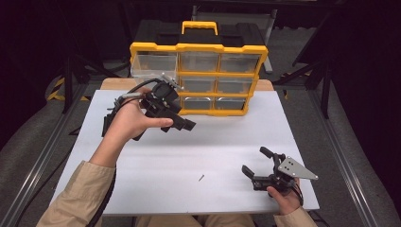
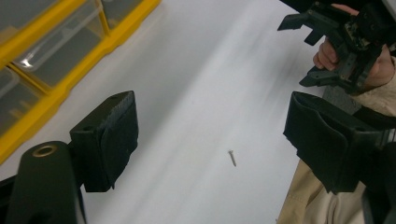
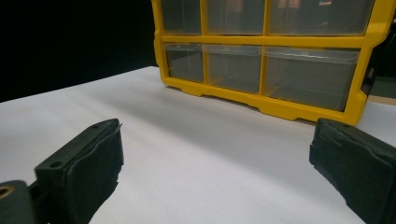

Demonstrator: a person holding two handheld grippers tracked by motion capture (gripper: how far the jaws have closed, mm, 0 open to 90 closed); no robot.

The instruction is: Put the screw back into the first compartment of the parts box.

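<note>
A small screw (image 1: 201, 178) lies alone on the white board, near its front edge. In the left gripper view the screw (image 2: 232, 157) shows on the board beyond the gap between my two jaws. My left gripper (image 1: 184, 124) (image 2: 210, 135) hangs above the board in front of the yellow organizer, open, with nothing between its pads. My right gripper (image 1: 254, 161) (image 3: 215, 158) rests low at the front right, to the right of the screw, open and empty. It faces the organizer. The left gripper view also catches that right gripper (image 2: 292, 53) at the upper right.
A yellow and black organizer (image 1: 198, 75) (image 3: 261, 100) with clear drawers stands at the back of the white board (image 1: 189, 151). Its top left drawer (image 1: 153, 65) sticks out forward. A black frame and rails run along both sides of the table.
</note>
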